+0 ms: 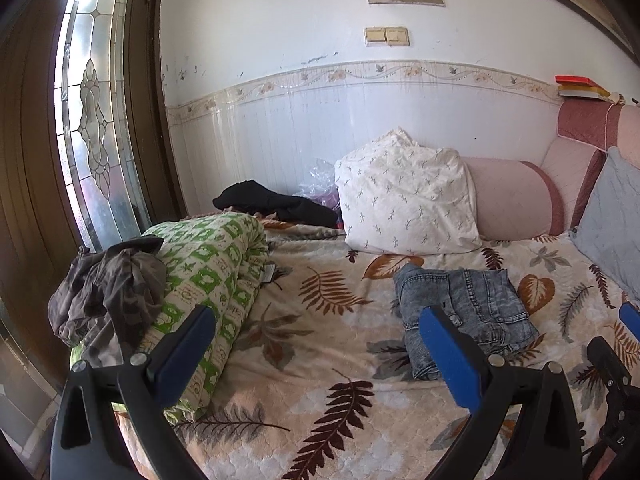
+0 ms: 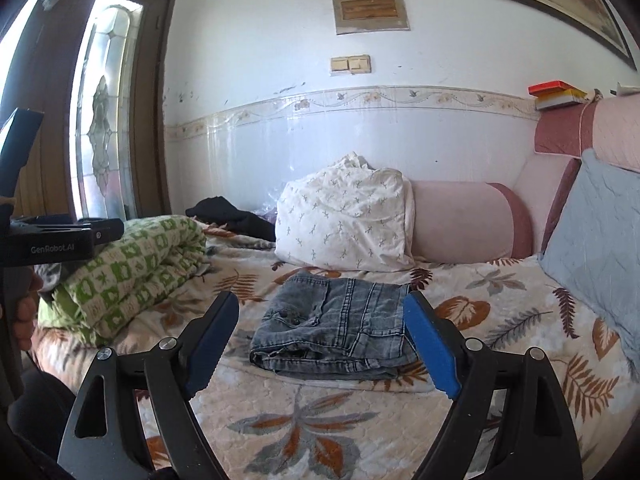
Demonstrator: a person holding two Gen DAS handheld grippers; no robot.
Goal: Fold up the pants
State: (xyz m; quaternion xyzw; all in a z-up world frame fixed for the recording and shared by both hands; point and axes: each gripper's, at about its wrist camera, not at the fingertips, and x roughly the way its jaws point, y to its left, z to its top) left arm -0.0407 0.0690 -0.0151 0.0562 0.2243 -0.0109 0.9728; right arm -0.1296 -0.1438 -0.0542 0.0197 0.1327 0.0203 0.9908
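Grey-blue denim pants (image 1: 466, 312) (image 2: 336, 326) lie folded into a compact stack on the leaf-print blanket (image 1: 312, 360) (image 2: 320, 420). In the left wrist view my left gripper (image 1: 316, 356) stands open over bare blanket, left of the stack, its right pad overlapping the stack's near corner. My right gripper (image 2: 320, 344) is open just in front of the pants, nothing between its blue pads (image 2: 430, 346). A blue tip of the right gripper (image 1: 630, 314) shows at the right edge of the left wrist view. The left gripper's body (image 2: 60, 240) appears at the far left of the right wrist view.
A rolled green-and-white quilt (image 1: 208, 280) (image 2: 128, 272) lies to the left with crumpled grey-brown clothes (image 1: 108, 288) on it. A white pillow (image 1: 408, 196) (image 2: 344, 220), pink bolster (image 1: 512, 200), black garment (image 1: 276, 200) and grey-blue cushion (image 2: 600, 248) line the back and right. Tiled wall behind.
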